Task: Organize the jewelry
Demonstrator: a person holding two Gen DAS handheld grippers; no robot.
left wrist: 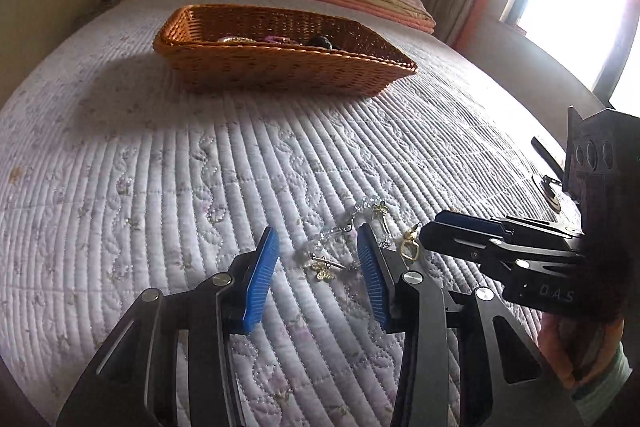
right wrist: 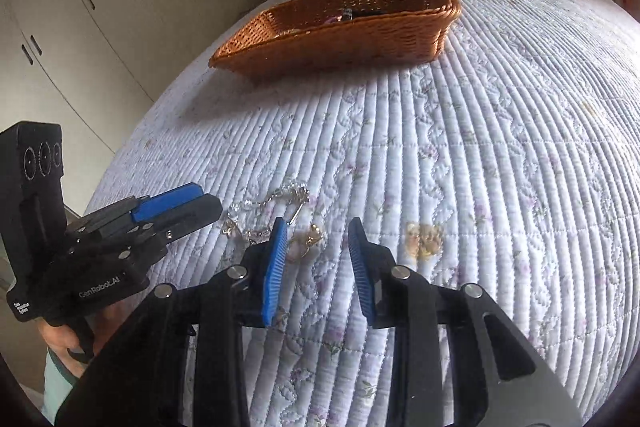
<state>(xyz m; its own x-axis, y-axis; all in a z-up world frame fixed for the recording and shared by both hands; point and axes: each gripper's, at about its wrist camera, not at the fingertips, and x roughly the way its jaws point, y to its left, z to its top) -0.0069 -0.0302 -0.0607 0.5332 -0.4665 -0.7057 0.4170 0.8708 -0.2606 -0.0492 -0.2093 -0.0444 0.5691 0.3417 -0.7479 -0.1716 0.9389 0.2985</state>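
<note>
Left wrist view | basket [left wrist: 280, 67] already holds some pieces | crystal chain [left wrist: 340, 239], gold clasp [left wrist: 409, 250] remain on quilt [left wrist: 160, 167] | left gripper [left wrist: 318, 275], right gripper [right wrist: 318, 267] both gape empty

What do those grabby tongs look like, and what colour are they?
Both tongs, left tongs and right tongs, are black metal frames with silver round bolts. Each finger wears a bright blue ribbed pad. The left one's body says "GenRobot.AI" in white; the right one shows "D.A.S". Each has a black box with three round lenses. A pale green sleeve cuff shows.
</note>
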